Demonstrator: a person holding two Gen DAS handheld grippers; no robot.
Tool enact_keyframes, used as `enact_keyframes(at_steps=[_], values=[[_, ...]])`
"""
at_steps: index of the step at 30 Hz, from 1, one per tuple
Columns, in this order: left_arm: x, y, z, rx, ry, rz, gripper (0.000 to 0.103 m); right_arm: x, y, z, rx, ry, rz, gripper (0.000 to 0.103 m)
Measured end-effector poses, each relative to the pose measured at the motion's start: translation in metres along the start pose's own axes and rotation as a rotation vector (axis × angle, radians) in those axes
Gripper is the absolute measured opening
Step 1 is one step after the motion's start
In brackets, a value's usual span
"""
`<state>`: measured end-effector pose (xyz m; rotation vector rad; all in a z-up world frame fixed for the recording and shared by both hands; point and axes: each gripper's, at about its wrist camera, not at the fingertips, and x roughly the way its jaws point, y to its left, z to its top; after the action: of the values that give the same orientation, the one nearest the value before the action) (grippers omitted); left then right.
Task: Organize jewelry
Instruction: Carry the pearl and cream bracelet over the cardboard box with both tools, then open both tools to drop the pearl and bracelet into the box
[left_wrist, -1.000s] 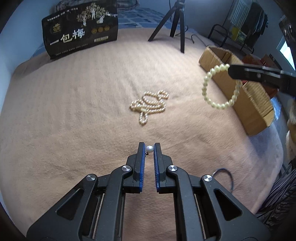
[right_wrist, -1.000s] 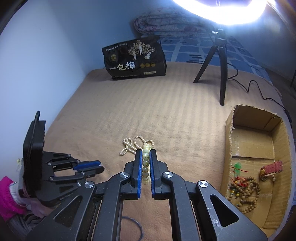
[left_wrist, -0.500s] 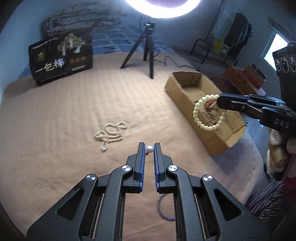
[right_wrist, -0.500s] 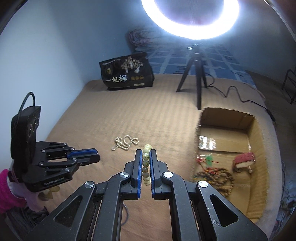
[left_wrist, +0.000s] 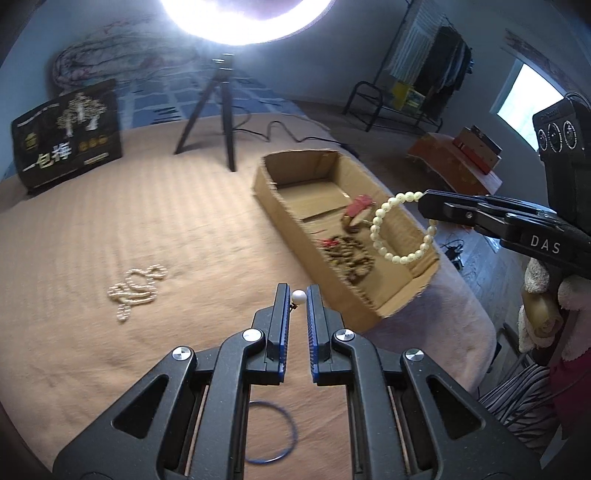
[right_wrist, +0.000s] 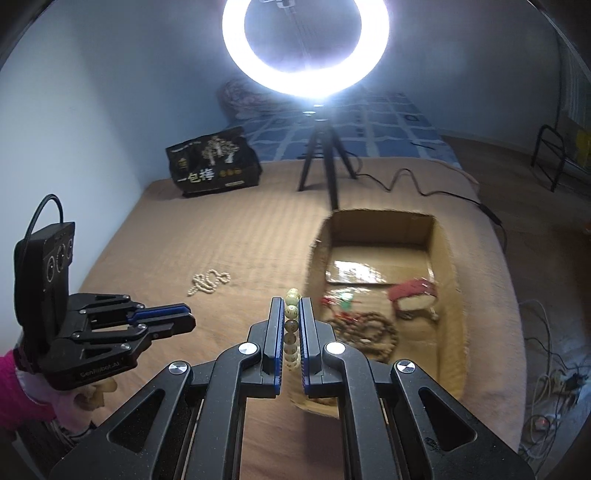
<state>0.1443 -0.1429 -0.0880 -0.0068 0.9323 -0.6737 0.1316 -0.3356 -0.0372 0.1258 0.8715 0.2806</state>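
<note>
Evidently clamped: right gripper shut on the pale bead bracelet, hanging above the cardboard box's near end. Left gripper pinched nearly closed on a small white pearl piece, short of the box. Pearl necklace lay loose on the tan blanket. Risked: pearl slipping from so slight a grip; bracelet catching the rim. Read "DAS" on one gripper, "一包梅" on the black bag.
</note>
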Motion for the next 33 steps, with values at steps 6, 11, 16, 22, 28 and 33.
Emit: enact_keyframes(at_steps=[6, 11, 16, 22, 28, 33], values=[[0.021, -0.034, 0.003, 0.030, 0.005, -0.037, 0.007, -0.005, -0.028, -0.010, 0.069, 0.012, -0.032, 0.006], [0.032, -0.057, 0.006, 0.074, 0.011, -0.042, 0.007, -0.004, -0.046, -0.012, 0.111, 0.020, -0.052, 0.006], [0.041, -0.068, 0.009, 0.079, 0.018, -0.054, 0.007, 0.002, -0.057, -0.016, 0.138, 0.041, -0.070, 0.006], [0.055, -0.077, 0.007, 0.083, 0.046, -0.048, 0.007, 0.010, -0.070, -0.017, 0.165, 0.064, -0.105, 0.006], [0.061, -0.079, 0.006, 0.083, 0.057, -0.046, 0.007, 0.017, -0.077, -0.017, 0.183, 0.079, -0.134, 0.006], [0.063, -0.080, 0.007, 0.081, 0.061, -0.045, 0.007, 0.020, -0.081, -0.016, 0.196, 0.083, -0.148, 0.006]])
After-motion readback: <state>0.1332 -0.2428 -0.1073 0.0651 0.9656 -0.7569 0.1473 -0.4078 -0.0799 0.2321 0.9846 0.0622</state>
